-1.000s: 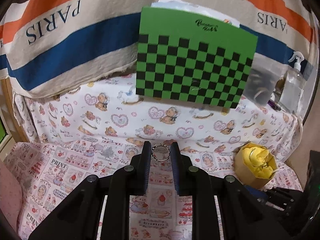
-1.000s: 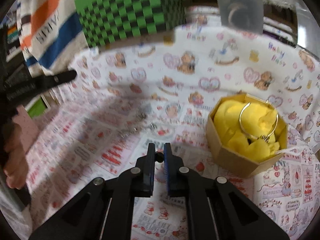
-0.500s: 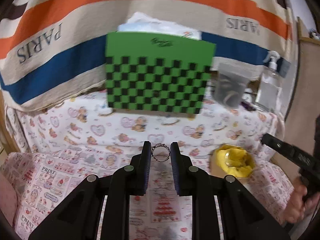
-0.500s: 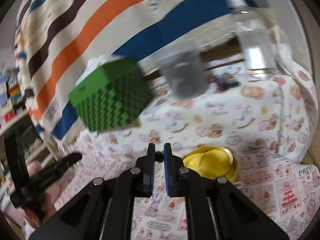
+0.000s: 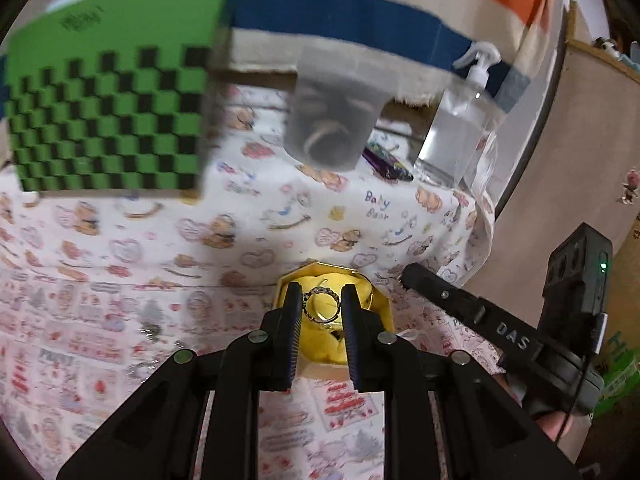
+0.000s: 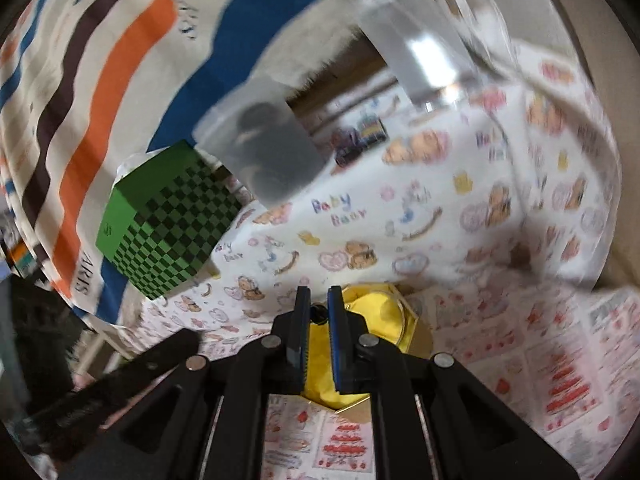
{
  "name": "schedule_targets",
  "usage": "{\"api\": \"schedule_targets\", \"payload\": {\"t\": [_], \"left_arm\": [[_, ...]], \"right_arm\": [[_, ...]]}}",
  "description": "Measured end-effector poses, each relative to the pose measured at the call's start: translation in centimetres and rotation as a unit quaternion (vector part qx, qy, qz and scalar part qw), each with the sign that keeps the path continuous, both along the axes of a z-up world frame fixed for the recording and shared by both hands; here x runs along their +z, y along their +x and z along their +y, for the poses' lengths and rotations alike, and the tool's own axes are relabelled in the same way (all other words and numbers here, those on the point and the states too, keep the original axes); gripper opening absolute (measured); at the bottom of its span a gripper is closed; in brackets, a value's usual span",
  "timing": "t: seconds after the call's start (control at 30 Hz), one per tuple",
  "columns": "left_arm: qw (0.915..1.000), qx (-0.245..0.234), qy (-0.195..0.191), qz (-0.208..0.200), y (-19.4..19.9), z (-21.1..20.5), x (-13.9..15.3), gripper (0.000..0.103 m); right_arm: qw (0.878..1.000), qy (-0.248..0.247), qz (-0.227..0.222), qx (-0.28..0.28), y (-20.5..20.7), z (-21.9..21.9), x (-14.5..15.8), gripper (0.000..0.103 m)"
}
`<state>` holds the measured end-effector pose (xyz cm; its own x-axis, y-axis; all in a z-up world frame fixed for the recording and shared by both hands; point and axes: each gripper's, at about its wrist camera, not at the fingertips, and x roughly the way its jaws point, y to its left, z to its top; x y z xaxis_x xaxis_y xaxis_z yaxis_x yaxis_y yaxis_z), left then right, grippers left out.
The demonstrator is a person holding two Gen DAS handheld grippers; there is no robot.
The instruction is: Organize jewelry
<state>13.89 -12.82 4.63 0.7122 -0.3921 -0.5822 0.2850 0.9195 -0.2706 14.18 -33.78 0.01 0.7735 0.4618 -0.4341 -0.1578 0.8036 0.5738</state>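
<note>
Yellow padding lines the small gold octagonal cardboard box (image 5: 382, 312), the landmark for this step. It sits on the counter covered in a bear-and-strawberry print cloth (image 5: 280, 216).

Left gripper (image 5: 322, 306): fingers narrow, clamping a thin beaded metal ring (image 5: 320, 307) by its outer edge, hoop facing the camera. The ring hangs directly in line with the box's yellow lining; height above the lining cannot be read from this view.

Right gripper (image 6: 319, 312): fingers nearly together, with a small dark item (image 6: 319, 314) between the tips. Too small to identify, and a firm hold cannot be confirmed. It sits just over the near-left rim of the box.

Judged step: deposit the ring into the box.

Notes for doing it well:
- Lower the left gripper until the ring is close over the lining before parting the fingers. A ring released from high up may bounce or roll over the rim.
- Keep the release point over the middle of the box, away from the rim.
- Both grippers crowd the box. The right should hold off to its side until the left has cleared.
- Open the fingers slowly, since the ring may cling to one ribbed pad.

Behind the box: green-and-black checkered box (image 5: 108, 112), clear spray bottle (image 5: 460, 128). Neither is involved.
</note>
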Motion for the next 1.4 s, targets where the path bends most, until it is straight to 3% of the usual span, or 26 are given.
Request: {"api": "schedule_targets", "payload": {"t": [0.23, 0.33, 0.4, 0.43, 0.47, 0.63, 0.7, 0.83, 0.93, 1.0, 1.17, 1.27, 1.4], "left_arm": [[0.9996, -0.016, 0.001, 0.023, 3.1, -2.1, -1.0, 0.018], [0.9992, 0.001, -0.015, 0.038, 3.8, -1.9, -1.5, 0.018], [0.9990, 0.000, -0.019, 0.039, 4.0, -1.8, -1.7, 0.027], [0.9993, 0.003, -0.015, 0.034, 3.8, -1.7, -1.6, 0.037], [0.9996, 0.006, -0.009, 0.027, 3.5, -1.6, -1.5, 0.040], [0.9994, 0.022, 0.026, -0.011, 1.5, -0.4, -0.3, 0.040], [0.9987, 0.027, 0.032, -0.031, 0.1, 0.4, 0.2, 0.045], [0.9945, 0.037, 0.061, -0.076, -3.5, 2.0, 0.2, 0.060], [0.9836, 0.085, 0.105, -0.119, -6.0, 3.3, -0.1, 0.060], [0.9786, 0.105, 0.127, -0.124, -6.3, 4.0, 0.2, 0.060], [0.9823, 0.100, 0.112, -0.112, -6.0, 6.1, 1.0, 0.060], [0.9820, 0.106, 0.112, -0.110, -5.3, 6.3, 1.1, 0.060], [0.9853, 0.098, 0.098, -0.100, -4.3, 5.7, 1.4, 0.060]], "right_arm": [[0.999, 0.031, 0.024, 0.007, 1.1, -0.3, -1.3, 0.008], [1.000, 0.014, 0.025, 0.006, 1.3, 0.3, -1.4, 0.008], [0.999, 0.005, 0.032, 0.006, 1.6, 0.7, -1.7, 0.008], [0.999, 0.005, 0.035, 0.007, 1.7, 0.8, -1.8, 0.009], [0.999, 0.004, 0.037, 0.005, 1.7, 0.8, -1.9, 0.009], [0.999, 0.004, 0.041, 0.001, 1.7, 0.6, -1.9, 0.026], [0.999, 0.001, 0.042, -0.001, 1.6, 0.6, -1.9, 0.027], [0.999, -0.032, 0.035, -0.016, 1.1, 1.0, -1.7, 0.038], [0.997, -0.066, 0.028, -0.026, 0.7, 1.7, -1.6, 0.041], [0.996, -0.082, 0.024, -0.034, 0.3, 1.8, -1.6, 0.044], [0.988, -0.143, 0.003, -0.057, -0.1, 2.9, -1.2, 0.051], [0.990, -0.135, 0.002, -0.049, 0.1, 3.2, -1.0, 0.053], [0.983, -0.173, -0.011, -0.051, -0.2, 4.5, -1.0, 0.054]]}}
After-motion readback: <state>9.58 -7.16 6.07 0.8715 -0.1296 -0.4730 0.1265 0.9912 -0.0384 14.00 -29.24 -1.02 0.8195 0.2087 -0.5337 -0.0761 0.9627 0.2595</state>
